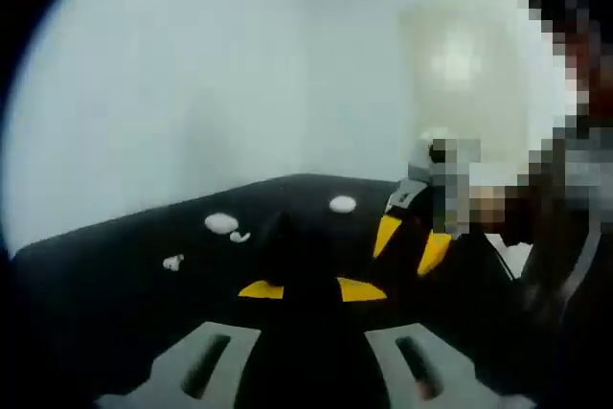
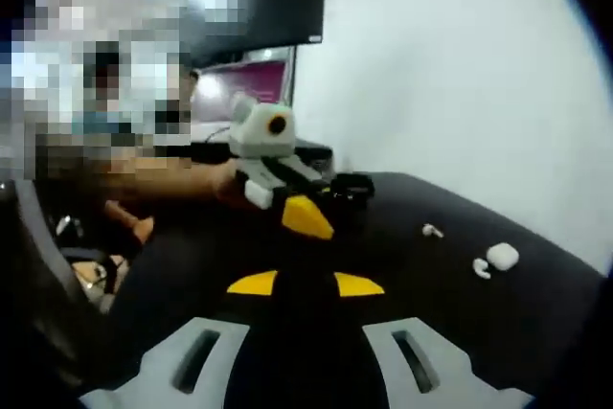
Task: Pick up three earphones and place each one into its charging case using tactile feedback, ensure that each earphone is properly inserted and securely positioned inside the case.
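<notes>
So on the black surface [image 1: 115, 275] I count two white charging cases: one [image 1: 221, 223] with an earphone [image 1: 239, 237] lying just beside it, and another [image 1: 342, 204] nearer the far edge. A second loose earphone [image 1: 172, 261] sits apart from them. Too blurry to tell if the cases are open or what's inside.

Right gripper view: one case [image 2: 502, 256], two earphones [image 2: 481, 268] [image 2: 433, 231].

My left gripper [image 1: 312, 289] and right gripper [image 2: 305, 284] both have jaws apart, holding nothing.
</notes>
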Tool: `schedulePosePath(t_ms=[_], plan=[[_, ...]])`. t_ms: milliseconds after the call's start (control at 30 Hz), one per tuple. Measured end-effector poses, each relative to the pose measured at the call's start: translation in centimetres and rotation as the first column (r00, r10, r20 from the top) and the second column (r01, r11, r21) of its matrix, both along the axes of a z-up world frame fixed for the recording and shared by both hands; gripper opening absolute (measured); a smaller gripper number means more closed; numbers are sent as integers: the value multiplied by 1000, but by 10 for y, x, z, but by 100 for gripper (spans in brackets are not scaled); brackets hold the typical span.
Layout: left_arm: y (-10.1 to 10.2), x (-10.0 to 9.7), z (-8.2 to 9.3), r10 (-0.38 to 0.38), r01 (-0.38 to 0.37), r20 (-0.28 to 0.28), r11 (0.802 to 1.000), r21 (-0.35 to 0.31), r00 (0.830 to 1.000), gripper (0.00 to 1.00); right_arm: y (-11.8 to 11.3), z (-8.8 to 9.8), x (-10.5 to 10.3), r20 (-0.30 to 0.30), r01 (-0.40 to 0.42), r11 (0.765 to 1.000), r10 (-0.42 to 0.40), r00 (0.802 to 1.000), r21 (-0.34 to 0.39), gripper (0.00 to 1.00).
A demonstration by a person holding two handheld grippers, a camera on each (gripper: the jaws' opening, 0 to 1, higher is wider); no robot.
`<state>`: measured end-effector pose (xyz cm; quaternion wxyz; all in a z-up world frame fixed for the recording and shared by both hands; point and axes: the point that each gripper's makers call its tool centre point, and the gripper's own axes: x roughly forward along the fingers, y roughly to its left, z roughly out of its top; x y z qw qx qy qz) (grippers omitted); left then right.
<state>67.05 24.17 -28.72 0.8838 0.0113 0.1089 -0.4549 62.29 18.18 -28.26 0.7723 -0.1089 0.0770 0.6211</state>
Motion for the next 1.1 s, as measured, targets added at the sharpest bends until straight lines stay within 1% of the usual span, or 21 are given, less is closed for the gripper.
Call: schedulePosePath(t_ms=[33,100,133,167,200,267,300,333,433,567,633,767,900,1033,1100], plan=[[0,-1,-5,1,-1,-23,1000,-8,1000,14,-2,-1,1,0,6,1000,-6,1000,2,22],[0,-3,-13,-6,6,-57,1000,-2,998,14,-6,-3,5,-7,20,1000,-19,1000,11,22],[1,-4,-20,-8,10,-91,1000,20,996,14,-7,-4,6,-15,24,1000,-24,1000,16,22],[1,-3,-24,-3,8,-90,998,57,996,14,-9,-6,7,-27,27,999,-26,999,23,22],[-1,-2,-26,-5,11,-96,997,70,995,14,-9,-8,8,-35,29,999,-28,999,24,22],[-4,-5,-39,-14,31,-153,993,110,988,15,-9,-13,9,-45,31,999,-31,998,17,22],[-7,-3,-36,-8,20,-127,995,96,992,14,-8,-15,8,-50,27,1000,-26,998,11,23],[-7,-3,-37,-5,19,-137,995,100,991,14,-7,-17,6,-55,16,1000,-16,998,1,24],[-5,-2,-37,6,6,-150,997,83,989,14,0,-22,-1,-65,-10,1000,9,998,-20,27],[-4,-2,-36,10,1,-127,996,90,992,14,17,-21,-9,-82,-36,999,33,996,-28,27],[-2,-2,-36,10,1,-119,996,93,993,15,24,-24,-11,-95,-37,998,33,995,-44,27],[-1,-2,-36,9,2,-112,995,97,994,15,39,-32,-11,-93,-31,997,25,995,-63,27],[-1,-3,-36,5,5,-106,995,100,994,15,45,-38,-9,-100,-28,996,19,995,-87,26],[-1,-2,-37,2,8,-102,995,102,995,15,47,-42,-7,-82,-29,994,20,996,-109,22],[-1,-2,-37,2,9,-99,994,105,995,15,46,-43,-5,-64,-27,993,20,998,-114,20]])
